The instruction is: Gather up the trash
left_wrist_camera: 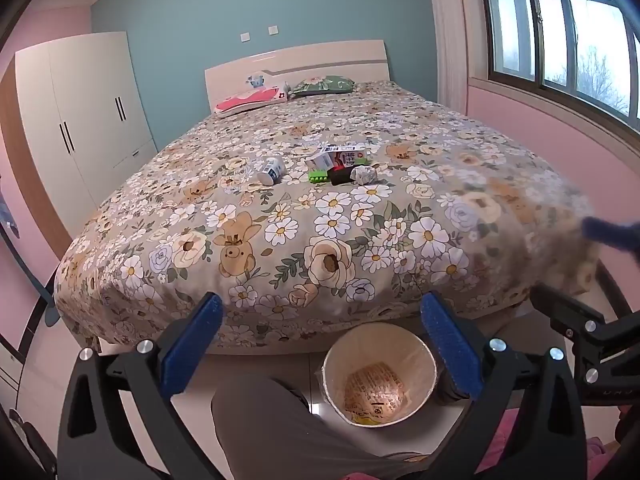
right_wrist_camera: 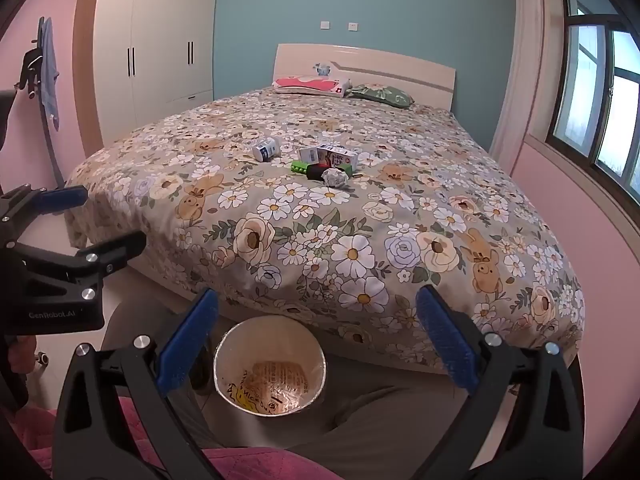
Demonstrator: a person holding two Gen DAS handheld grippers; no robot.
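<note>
Holding both my left gripper (left_wrist_camera: 322, 344) and right gripper (right_wrist_camera: 318, 340) spread and empty, I see a crumpled grey-white paper ball (right_wrist_camera: 335, 177), possibly foil, on the floral bedspread (right_wrist_camera: 360, 240).

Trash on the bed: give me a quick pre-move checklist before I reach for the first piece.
1. Left gripper open and empty: ok.
2. Right gripper open and empty: ok.
3. Trash bin at the bed's foot, lined, mouth uncovered: ok.
4. Crumpled paper ball, nearest of the pile, top unobstructed: ok.
5. Small bottle lying apart from the carton: ok.
6. Pile within reach from here: cannot tell.
</note>
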